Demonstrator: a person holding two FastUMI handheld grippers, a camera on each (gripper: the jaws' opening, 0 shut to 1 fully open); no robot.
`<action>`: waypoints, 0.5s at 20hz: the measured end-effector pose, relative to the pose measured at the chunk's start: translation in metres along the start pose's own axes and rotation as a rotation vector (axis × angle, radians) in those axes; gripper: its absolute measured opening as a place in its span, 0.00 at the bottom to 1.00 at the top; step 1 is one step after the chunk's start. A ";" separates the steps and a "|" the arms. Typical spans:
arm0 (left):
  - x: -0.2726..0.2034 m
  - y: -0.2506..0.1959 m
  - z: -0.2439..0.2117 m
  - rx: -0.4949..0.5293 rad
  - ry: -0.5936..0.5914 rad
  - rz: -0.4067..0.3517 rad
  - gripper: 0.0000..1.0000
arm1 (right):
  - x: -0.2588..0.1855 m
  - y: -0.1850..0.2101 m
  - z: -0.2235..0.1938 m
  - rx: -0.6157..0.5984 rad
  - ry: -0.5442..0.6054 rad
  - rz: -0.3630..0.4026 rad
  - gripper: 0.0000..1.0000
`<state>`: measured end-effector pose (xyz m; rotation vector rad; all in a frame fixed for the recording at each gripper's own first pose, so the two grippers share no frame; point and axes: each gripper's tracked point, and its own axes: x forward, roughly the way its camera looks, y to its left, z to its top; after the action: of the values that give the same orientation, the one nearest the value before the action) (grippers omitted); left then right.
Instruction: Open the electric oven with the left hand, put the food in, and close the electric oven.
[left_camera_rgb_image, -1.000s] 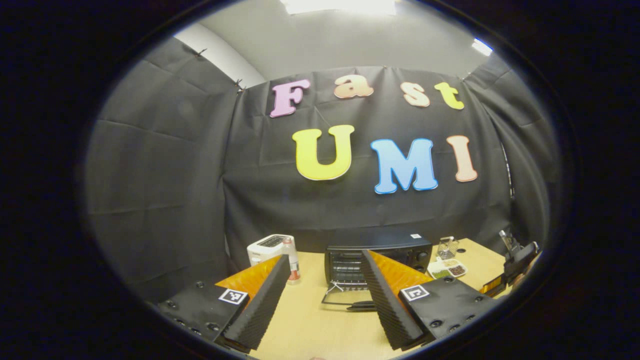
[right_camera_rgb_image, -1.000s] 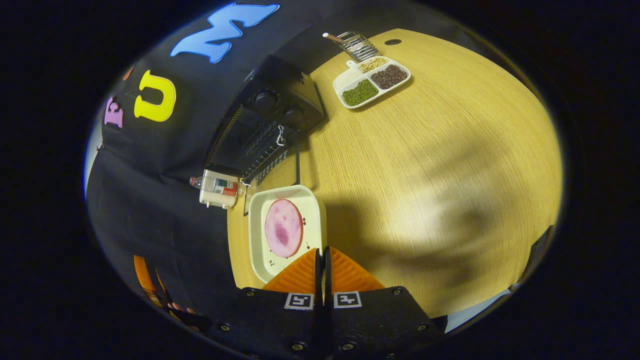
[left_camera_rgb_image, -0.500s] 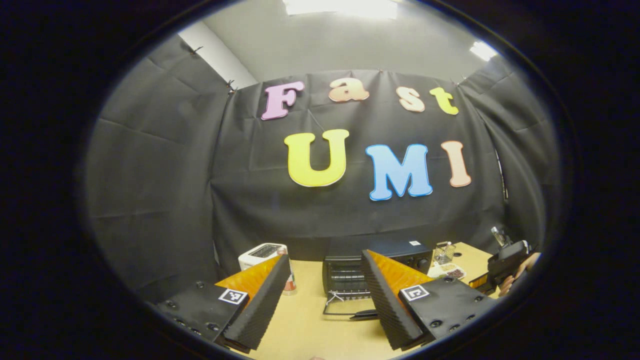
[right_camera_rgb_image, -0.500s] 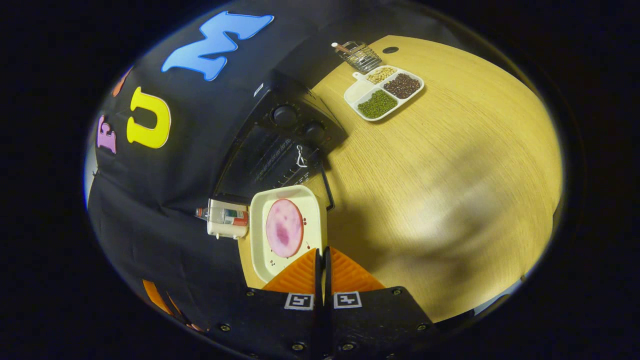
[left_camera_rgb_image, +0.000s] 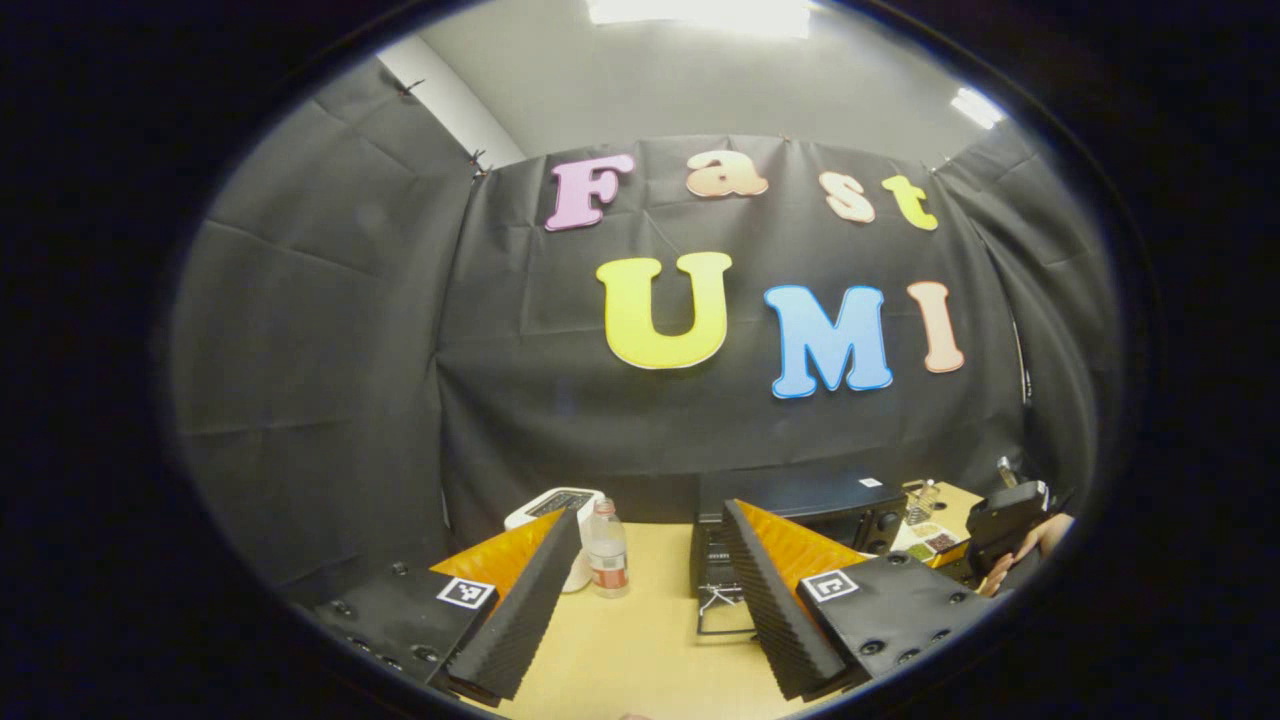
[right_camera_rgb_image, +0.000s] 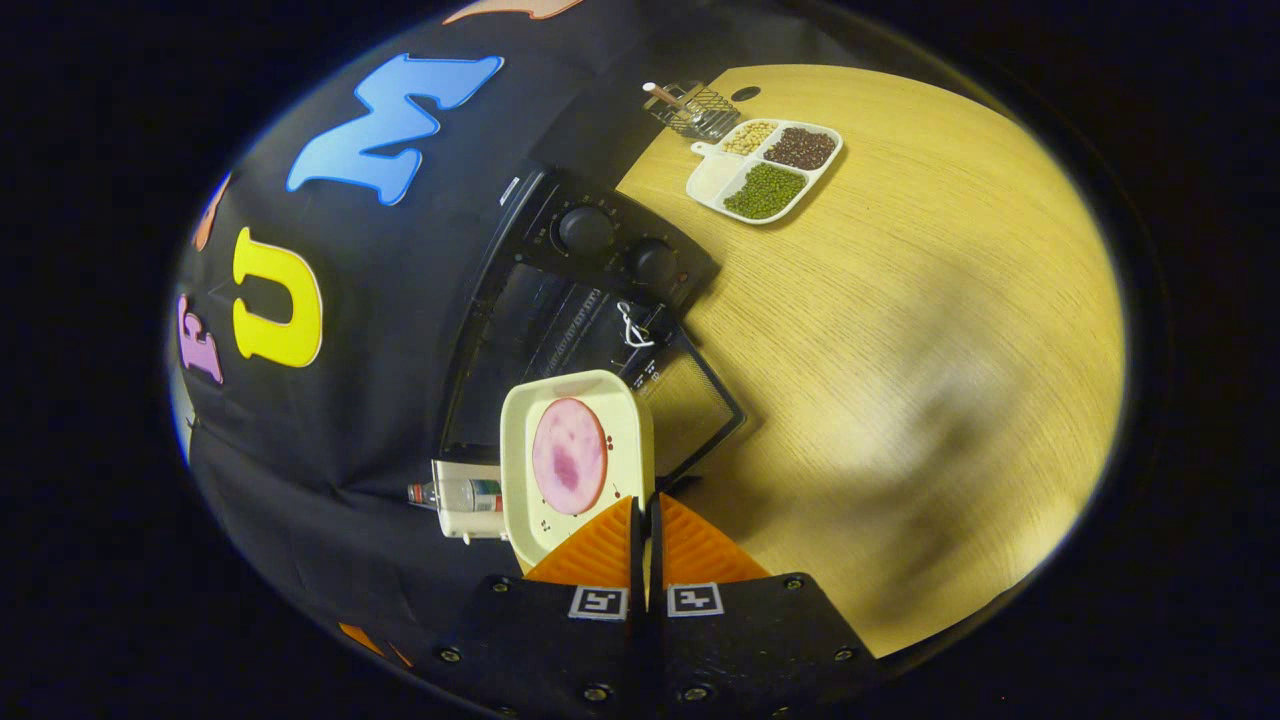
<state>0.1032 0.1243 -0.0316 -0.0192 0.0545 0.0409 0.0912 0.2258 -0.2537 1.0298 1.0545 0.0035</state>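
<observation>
The black electric oven (right_camera_rgb_image: 590, 240) stands at the table's back edge with its door (right_camera_rgb_image: 695, 400) folded down flat. My right gripper (right_camera_rgb_image: 645, 502) is shut on the rim of a white tray (right_camera_rgb_image: 515, 450), which carries a round pink slice of meat (right_camera_rgb_image: 568, 455). The tray hangs over the door, just in front of the oven's mouth. In the left gripper view the oven (left_camera_rgb_image: 800, 497) is right of centre with its door (left_camera_rgb_image: 722, 618) down. My left gripper (left_camera_rgb_image: 650, 515) stands open and holds nothing, back from the oven. The right gripper (left_camera_rgb_image: 1005, 515) and a hand appear at the far right.
A white toaster (left_camera_rgb_image: 550, 503) and a small bottle (left_camera_rgb_image: 606, 552) stand left of the oven. Right of it sit a divided dish of beans (right_camera_rgb_image: 765, 170) and a wire rack (right_camera_rgb_image: 695, 103). The wooden table (right_camera_rgb_image: 900, 350) stretches to the right.
My right gripper has carried the tray forward, and it now hangs over the open door. The left gripper has swung left, so the oven sits farther right in its view.
</observation>
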 end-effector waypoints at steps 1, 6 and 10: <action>0.002 0.007 -0.001 0.001 0.000 0.002 1.00 | 0.005 0.004 0.000 0.026 -0.014 0.003 0.00; 0.013 0.036 -0.006 0.000 0.002 0.015 0.98 | 0.033 0.026 -0.001 0.170 -0.055 0.031 0.01; 0.018 0.055 -0.011 -0.002 0.007 0.034 0.96 | 0.055 0.040 -0.001 0.258 -0.094 0.045 0.01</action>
<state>0.1182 0.1795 -0.0444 -0.0201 0.0618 0.0748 0.1375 0.2736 -0.2650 1.2743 0.9617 -0.1462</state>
